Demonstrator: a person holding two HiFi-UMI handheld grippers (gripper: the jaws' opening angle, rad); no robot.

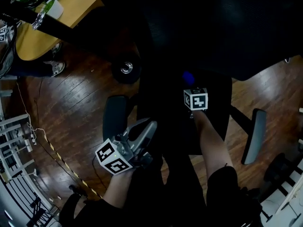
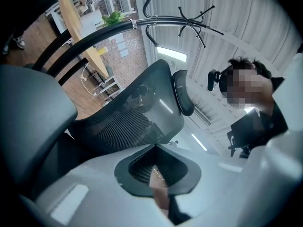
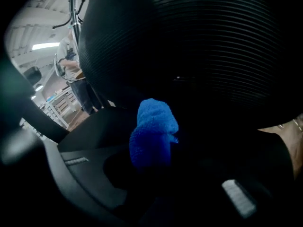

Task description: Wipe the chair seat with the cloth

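Note:
The black chair seat (image 1: pixel 161 96) fills the middle of the head view, below its dark backrest (image 1: pixel 213 22). My right gripper (image 1: pixel 188 81) reaches over the seat, shut on a blue cloth (image 1: pixel 188 76). In the right gripper view the cloth (image 3: pixel 152 132) bunches up between the dark jaws, in front of the ribbed backrest (image 3: pixel 203 41). My left gripper (image 1: pixel 146 127) hangs by the seat's left front edge, next to the left armrest (image 1: pixel 115 117). Its grey jaws (image 2: pixel 158 171) stand together with nothing in them and point up at the mesh backrest (image 2: pixel 132 112).
The chair's right armrest (image 1: pixel 253 136) stands out to the right. A caster (image 1: pixel 126 68) shows on the wooden floor (image 1: pixel 75 108). A wooden table (image 1: pixel 75 4) with a cup (image 1: pixel 54 7) is at top left. A white rack (image 1: pixel 14 141) lines the left edge.

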